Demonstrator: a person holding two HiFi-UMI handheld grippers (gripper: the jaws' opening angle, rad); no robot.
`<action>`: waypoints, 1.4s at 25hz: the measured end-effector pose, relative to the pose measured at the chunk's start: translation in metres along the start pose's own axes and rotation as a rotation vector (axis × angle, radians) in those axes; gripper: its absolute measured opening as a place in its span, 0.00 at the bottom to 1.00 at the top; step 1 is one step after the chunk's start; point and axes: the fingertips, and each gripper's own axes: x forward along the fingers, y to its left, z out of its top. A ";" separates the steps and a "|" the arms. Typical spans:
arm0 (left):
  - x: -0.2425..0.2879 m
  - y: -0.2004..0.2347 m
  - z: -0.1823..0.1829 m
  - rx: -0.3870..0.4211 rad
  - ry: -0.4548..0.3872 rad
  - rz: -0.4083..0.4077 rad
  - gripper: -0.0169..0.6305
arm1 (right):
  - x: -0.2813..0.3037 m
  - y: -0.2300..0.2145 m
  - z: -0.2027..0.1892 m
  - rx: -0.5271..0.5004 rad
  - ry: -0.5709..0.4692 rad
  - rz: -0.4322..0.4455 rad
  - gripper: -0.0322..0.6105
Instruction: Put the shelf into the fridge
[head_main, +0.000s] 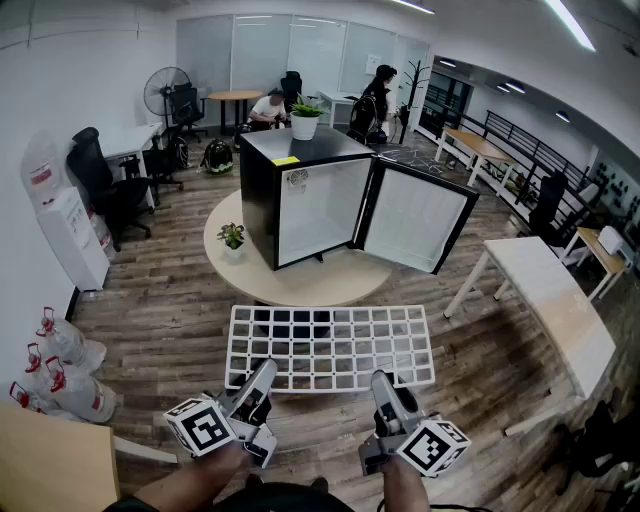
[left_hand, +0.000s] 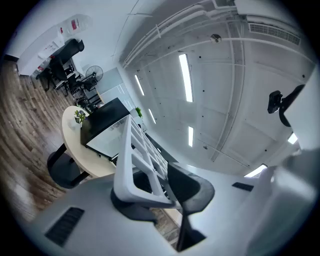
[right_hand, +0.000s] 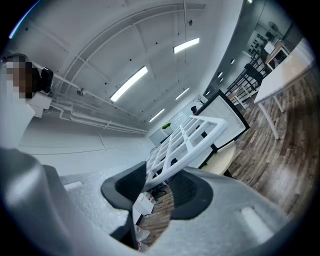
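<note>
1. Shelf (head_main: 330, 346): white grid, held level in the air in front of you, short of the round table (head_main: 300, 285) and outside the fridge (head_main: 258, 200).
2. Your left gripper (head_main: 265, 372): jaws clamped on the shelf's near edge, left of centre.
3. Your right gripper (head_main: 383, 382): jaws clamped on the same edge, right of centre.
4. Fridge: black, standing on the table, its door (head_main: 415, 217) swung open to the right.
5. Potted plant (head_main: 305, 118): on the fridge top. A smaller plant (head_main: 232, 237) stands on the table, left of the fridge.
</note>
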 end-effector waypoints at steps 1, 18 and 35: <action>0.000 0.000 -0.001 0.001 -0.002 -0.002 0.15 | -0.001 -0.001 0.000 0.001 0.002 0.001 0.27; 0.016 -0.012 -0.012 0.035 -0.005 0.006 0.16 | -0.007 -0.018 0.015 0.025 -0.006 0.027 0.27; 0.076 -0.054 -0.064 0.062 -0.003 -0.021 0.16 | -0.049 -0.073 0.070 0.008 -0.027 0.052 0.27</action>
